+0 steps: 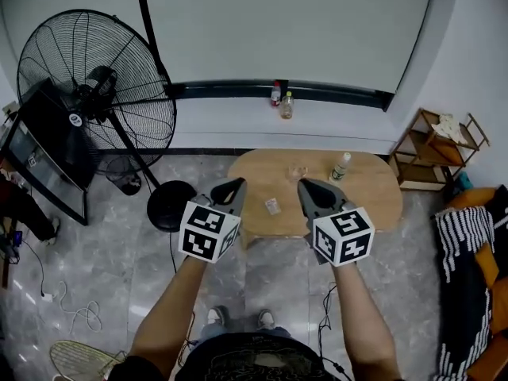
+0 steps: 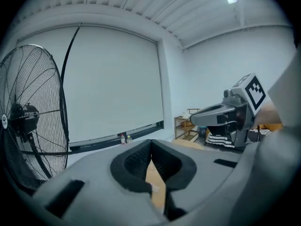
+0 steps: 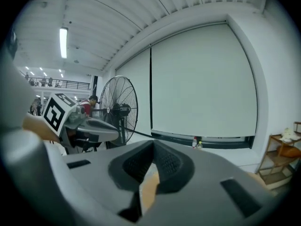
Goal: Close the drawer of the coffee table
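- Head view: the left gripper [image 1: 234,186] and right gripper [image 1: 308,187] were held side by side and apart, high over the near edge of the table [image 1: 373,195]. The table stood on the floor, reaching farther right than left of them. Its drawer could not be made out from above.
- Left gripper view: the jaws were clenched tip to tip, with nothing gripped. The tabletop showed low through the gap behind the tips. The right gripper hung to the right.
- Right gripper view: the jaws were clenched, empty. The table lay below, and the left gripper was on the left before a fan [image 3: 119,109].
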The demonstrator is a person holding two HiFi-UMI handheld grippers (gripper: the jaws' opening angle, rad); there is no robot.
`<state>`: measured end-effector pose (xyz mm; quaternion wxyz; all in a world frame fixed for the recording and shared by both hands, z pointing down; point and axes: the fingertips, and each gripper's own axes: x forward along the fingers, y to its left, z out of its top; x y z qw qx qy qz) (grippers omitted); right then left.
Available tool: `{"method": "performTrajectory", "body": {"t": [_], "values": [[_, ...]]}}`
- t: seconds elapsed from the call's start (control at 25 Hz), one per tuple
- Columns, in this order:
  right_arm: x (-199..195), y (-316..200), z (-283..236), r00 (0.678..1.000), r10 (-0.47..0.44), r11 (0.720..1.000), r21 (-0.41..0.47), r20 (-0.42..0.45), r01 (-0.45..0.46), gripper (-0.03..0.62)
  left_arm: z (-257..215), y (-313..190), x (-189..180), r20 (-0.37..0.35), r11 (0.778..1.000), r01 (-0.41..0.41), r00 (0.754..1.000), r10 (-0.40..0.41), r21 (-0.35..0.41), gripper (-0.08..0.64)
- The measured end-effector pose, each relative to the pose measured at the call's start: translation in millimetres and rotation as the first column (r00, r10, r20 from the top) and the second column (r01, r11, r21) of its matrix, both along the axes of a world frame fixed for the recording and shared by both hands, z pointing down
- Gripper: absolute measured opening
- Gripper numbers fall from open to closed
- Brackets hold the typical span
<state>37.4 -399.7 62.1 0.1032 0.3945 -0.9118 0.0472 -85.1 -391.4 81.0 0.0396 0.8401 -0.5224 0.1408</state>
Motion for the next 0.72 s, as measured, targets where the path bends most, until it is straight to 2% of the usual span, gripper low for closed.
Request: {"method": "performTrajectory", "body": {"t": [0.28, 0.72], "values": [[-13, 11, -9, 0.996, 0.083, 0.996, 0.030, -0.016, -0.083, 0.005, -9, 8, -26, -0.012, 0.999, -0.048, 0.999, 0.048, 0.015, 0.005], [-28, 17, -10, 0.990, 0.135, 0.990, 0.050, -0.030, -0.134, 0.005, -18, 12, -45, -0.009, 0.996, -0.085, 0.996, 0.085, 0.036, 0.005]]}}
